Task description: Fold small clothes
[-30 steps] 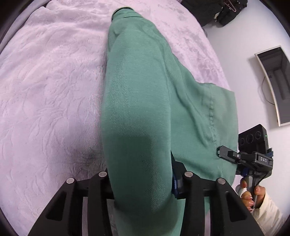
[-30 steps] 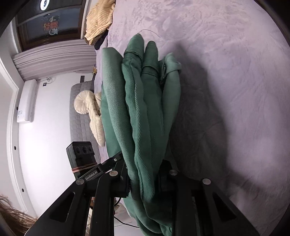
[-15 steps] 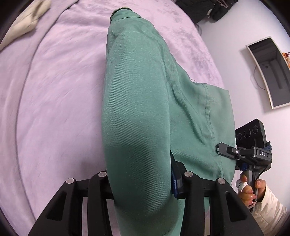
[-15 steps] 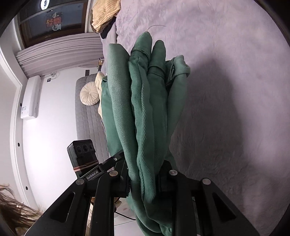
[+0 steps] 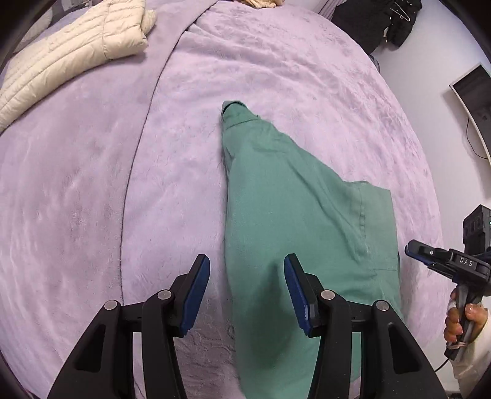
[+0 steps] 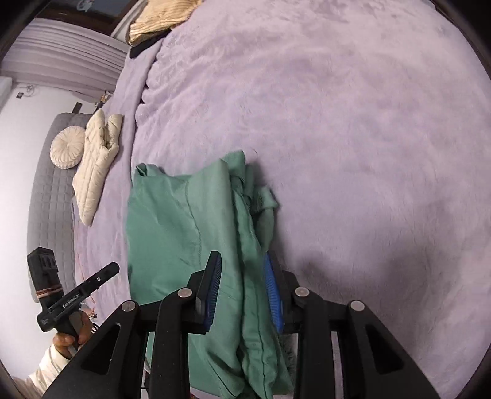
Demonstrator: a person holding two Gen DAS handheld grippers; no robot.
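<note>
A green garment [image 5: 294, 214] lies on the lilac bed cover [image 5: 92, 184], folded lengthwise, one narrow end pointing away. My left gripper [image 5: 247, 288] is open; the near edge of the garment lies between its blue pads without being pinched. In the right wrist view the garment [image 6: 184, 227] lies flat with bunched folds along its right side. My right gripper [image 6: 244, 291] is open, its pads either side of that bunched edge. Each gripper shows in the other's view: the right one [image 5: 442, 261], the left one [image 6: 79, 291].
A cream quilted jacket [image 5: 67, 58] lies at the far left of the bed, also seen in the right wrist view [image 6: 98, 159] beside a round cushion [image 6: 66, 147]. A yellow garment [image 6: 159, 18] lies at the far end. Dark clothes [image 5: 374, 21] hang at the back right.
Both grippers have opened and let go of the green garment. It was held up off the bed; it now lies on the cover, and both grippers have drawn back from it.
</note>
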